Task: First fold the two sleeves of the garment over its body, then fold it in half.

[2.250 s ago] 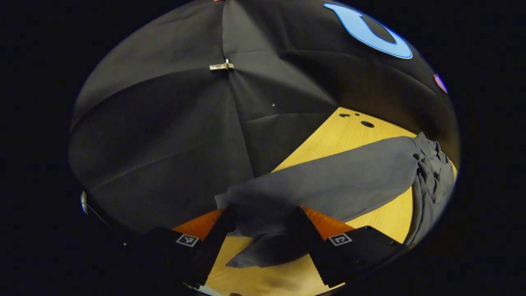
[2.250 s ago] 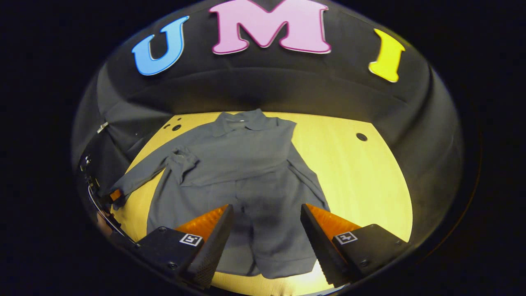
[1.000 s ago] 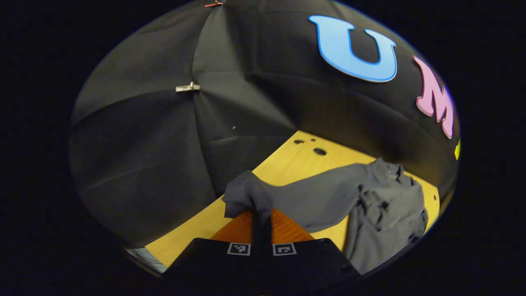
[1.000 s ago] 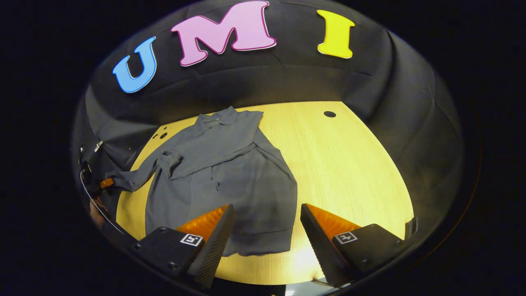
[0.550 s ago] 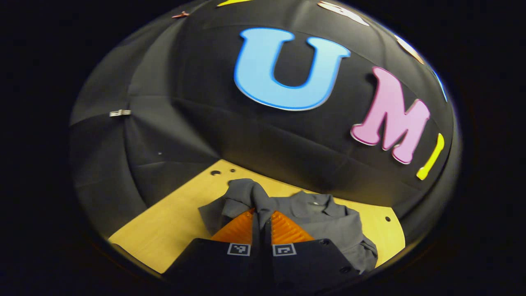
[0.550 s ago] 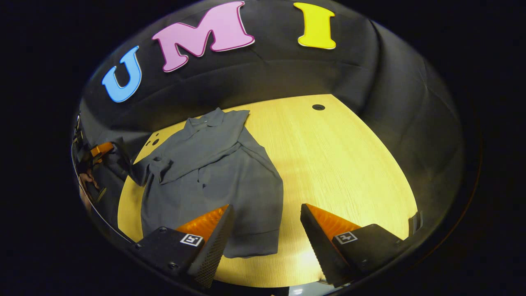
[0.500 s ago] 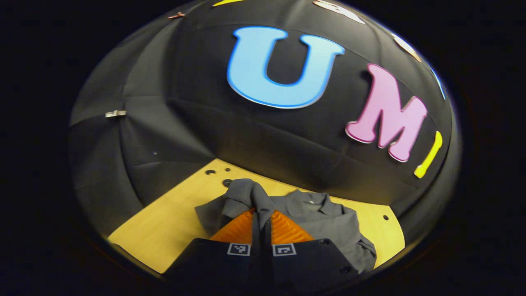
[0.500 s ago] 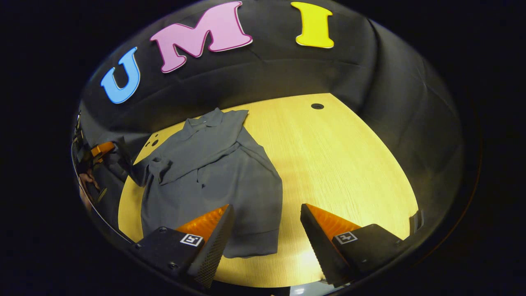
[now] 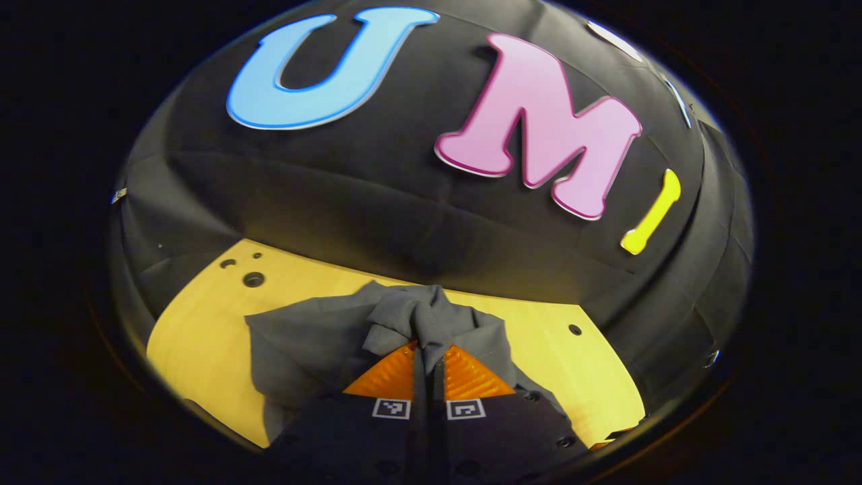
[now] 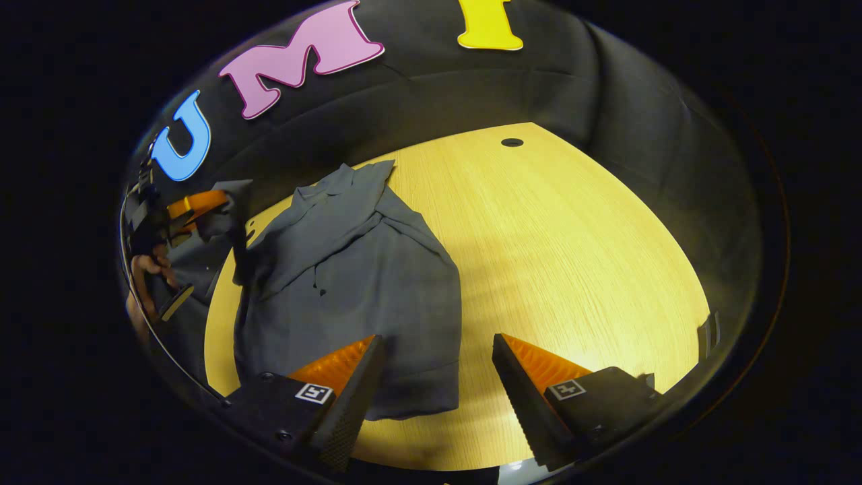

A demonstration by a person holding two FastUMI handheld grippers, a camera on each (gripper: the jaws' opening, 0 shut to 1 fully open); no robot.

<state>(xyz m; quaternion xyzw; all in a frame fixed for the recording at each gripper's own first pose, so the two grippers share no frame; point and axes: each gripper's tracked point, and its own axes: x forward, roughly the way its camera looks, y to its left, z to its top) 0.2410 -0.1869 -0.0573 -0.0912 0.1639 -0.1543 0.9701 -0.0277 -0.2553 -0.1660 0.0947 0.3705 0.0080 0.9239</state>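
Presently, left gripper (image 9: pixel 427 350) fingers pressed together on the cuff of the grey shirt's sleeve (image 9: pixel 404 313), held raised over the shirt body. Right gripper (image 10: pixel 434 377) fingers spread apart, gripping nothing, above the hem. Grey shirt (image 10: pixel 350 269) lies flat on the left part of the wooden tabletop (image 10: pixel 572 256), collar toward the booth wall.

Garment (image 10: pixel 350 269) is soft matt grey woven cloth, creased and bunched at its 10 o'clock sleeve (image 9: pixel 404 313). Table (image 10: pixel 572 256) is smooth light wood with fine grain, faint sheen at 6 o'clock. Booth wall (image 9: pixel 377 202) is matt black cloth.
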